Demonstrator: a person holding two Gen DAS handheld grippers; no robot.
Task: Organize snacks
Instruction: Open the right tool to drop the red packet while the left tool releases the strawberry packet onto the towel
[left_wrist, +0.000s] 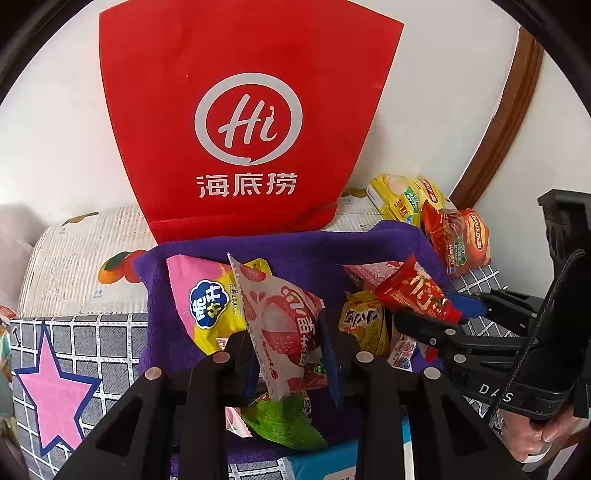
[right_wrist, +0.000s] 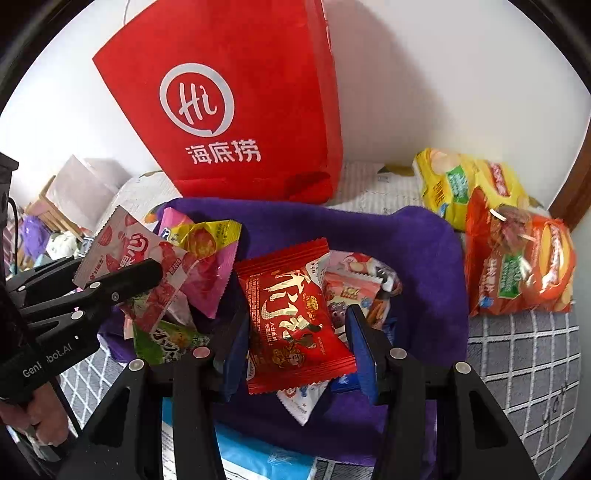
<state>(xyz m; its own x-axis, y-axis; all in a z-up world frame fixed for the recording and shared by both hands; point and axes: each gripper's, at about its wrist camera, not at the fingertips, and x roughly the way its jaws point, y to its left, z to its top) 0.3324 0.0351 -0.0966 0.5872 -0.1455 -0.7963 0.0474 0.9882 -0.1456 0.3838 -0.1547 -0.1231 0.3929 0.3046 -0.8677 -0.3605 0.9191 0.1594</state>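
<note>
Two packets are in your grip above the purple cloth (right_wrist: 413, 243): your left gripper (left_wrist: 288, 354) pinches the pink-and-white strawberry packet (left_wrist: 284, 317) tight between its pads, and your right gripper (right_wrist: 299, 347) clamps the red packet with gold lettering (right_wrist: 291, 317). Loose snacks (right_wrist: 207, 266) lie on that cloth. The red paper bag (left_wrist: 240, 110) stands just behind it, with yellow and orange chip bags (right_wrist: 509, 236) to its right.
</note>
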